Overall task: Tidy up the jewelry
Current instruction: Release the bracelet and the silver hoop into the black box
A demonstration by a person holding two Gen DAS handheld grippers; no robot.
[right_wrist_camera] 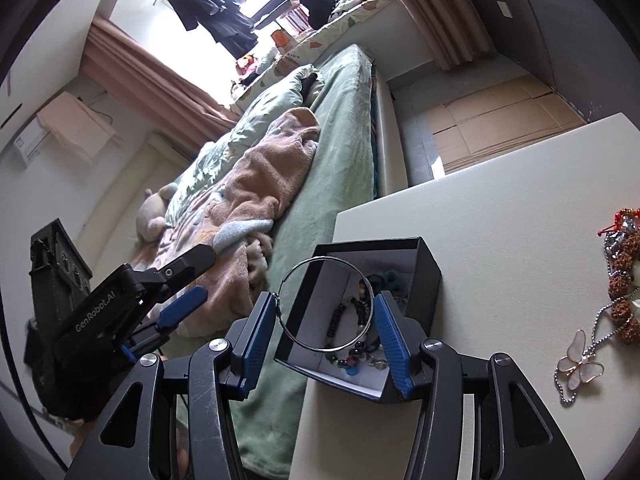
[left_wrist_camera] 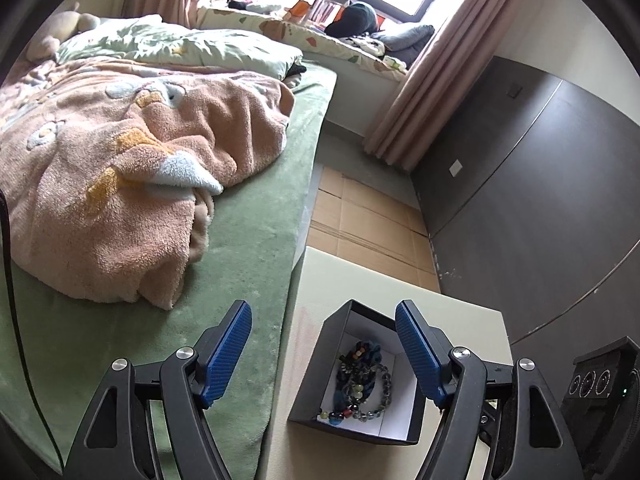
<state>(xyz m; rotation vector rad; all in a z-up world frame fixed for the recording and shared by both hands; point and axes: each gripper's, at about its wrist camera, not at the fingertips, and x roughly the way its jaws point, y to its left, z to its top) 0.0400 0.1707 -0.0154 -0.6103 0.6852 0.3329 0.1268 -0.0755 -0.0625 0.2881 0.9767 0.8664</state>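
Note:
A black jewelry box (left_wrist_camera: 340,360) with a white inside stands on the pale table (left_wrist_camera: 360,280), holding several bead bracelets (left_wrist_camera: 362,384). My left gripper (left_wrist_camera: 324,354) is open and empty above the box's left side. In the right wrist view my right gripper (right_wrist_camera: 326,324) is shut on a thin silver bangle (right_wrist_camera: 320,264), pinched across its width between the blue pads (right_wrist_camera: 390,336) and held over the open box (right_wrist_camera: 400,272). The left gripper (right_wrist_camera: 188,276) shows at left there.
On the table to the right lie a butterfly pendant on a chain (right_wrist_camera: 580,368) and a brown bead string with red thread (right_wrist_camera: 624,272). A bed with green sheet (left_wrist_camera: 240,240) and peach blanket (left_wrist_camera: 120,168) borders the table's left. Cardboard (left_wrist_camera: 368,216) covers the floor.

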